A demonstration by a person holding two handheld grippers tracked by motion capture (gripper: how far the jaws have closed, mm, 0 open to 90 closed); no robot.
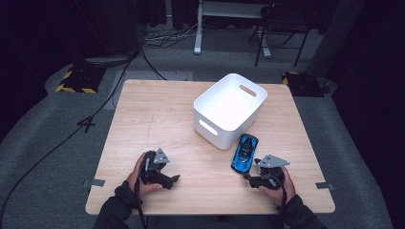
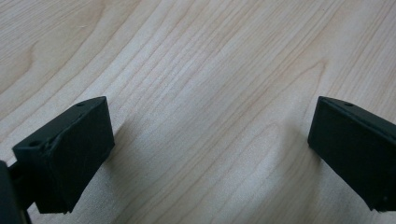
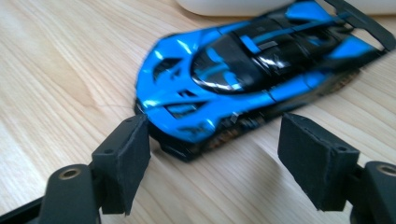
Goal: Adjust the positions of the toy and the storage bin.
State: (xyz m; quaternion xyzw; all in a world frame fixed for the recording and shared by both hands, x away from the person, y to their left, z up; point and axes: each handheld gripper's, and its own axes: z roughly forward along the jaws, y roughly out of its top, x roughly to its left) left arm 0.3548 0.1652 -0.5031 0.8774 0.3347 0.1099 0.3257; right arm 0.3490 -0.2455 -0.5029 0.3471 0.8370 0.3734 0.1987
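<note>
Holding a two-jaw gripper in each hand at the near edge of the wooden table (image 1: 157, 119).

Aiming the right gripper (image 1: 249, 177) at the blue toy car (image 1: 245, 152), with the right hand (image 1: 277, 188) wrapped around the gripper's body close to the table's near right corner. Leaving the car flat on its wheels on the table, between the right gripper and the near corner of the white bin (image 1: 229, 112), just beside that corner; not telling whether touching it. Pointing the car's nose at the gripper and its rear wing at the bin.

In the right gripper view, bracketing the nose of the car (image 3: 252, 79) with the right gripper (image 3: 215, 140): jaws standing apart, partly spread, one pad right up against the front corner of the car, the other clear of the car's side with bare wood between. Not clamping anything. Showing the white bin (image 3: 219, 5) as a pale strip just past the car's tail.

Resting the left gripper (image 1: 173, 180) in the left hand (image 1: 138, 179) near the table's near left side, well apart from the car and the bin. In the left gripper view, holding the left gripper (image 2: 210, 140) with jaws spread wide, gripping nothing, looking down at bare wood grain.
</note>
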